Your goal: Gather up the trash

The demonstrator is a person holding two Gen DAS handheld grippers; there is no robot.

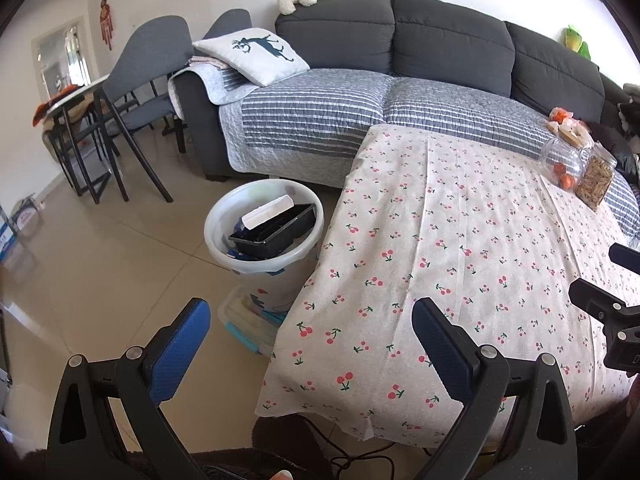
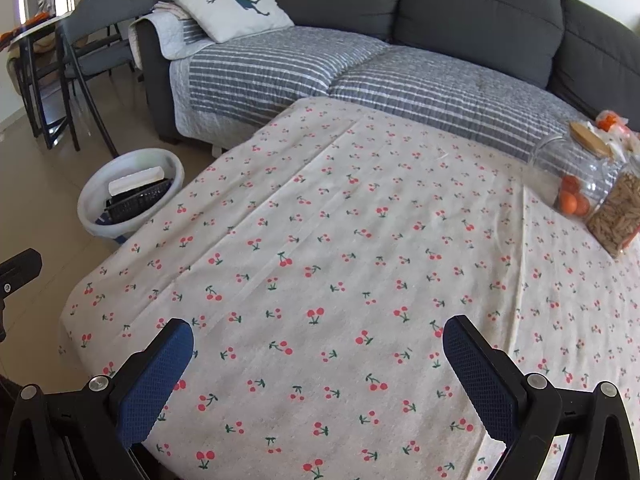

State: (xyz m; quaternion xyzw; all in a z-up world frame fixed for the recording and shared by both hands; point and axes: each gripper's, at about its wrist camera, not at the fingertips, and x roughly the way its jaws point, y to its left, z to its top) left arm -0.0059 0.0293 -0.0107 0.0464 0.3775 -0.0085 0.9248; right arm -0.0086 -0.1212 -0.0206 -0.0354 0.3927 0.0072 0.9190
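A white trash bin [image 1: 224, 216] stands on the floor by the table's left side; it also shows in the right wrist view [image 2: 96, 184]. Inside it lie a black plastic tray [image 1: 276, 230] and a white foam block [image 1: 267, 210]. My left gripper [image 1: 310, 320] is open and empty, held over the table's left front corner, near the bin. My right gripper [image 2: 318, 338] is open and empty, low over the cherry-print tablecloth [image 2: 340, 240]. Part of the right gripper shows at the right edge of the left wrist view [image 1: 608, 316].
A round glass jar with oranges [image 2: 572, 184] and a jar of snacks [image 2: 618, 216] stand at the table's far right. A grey sofa [image 2: 440, 20] with a deer pillow [image 2: 226, 4] is behind. Chairs [image 1: 148, 80] stand left. A clear box [image 1: 248, 320] lies on the floor.
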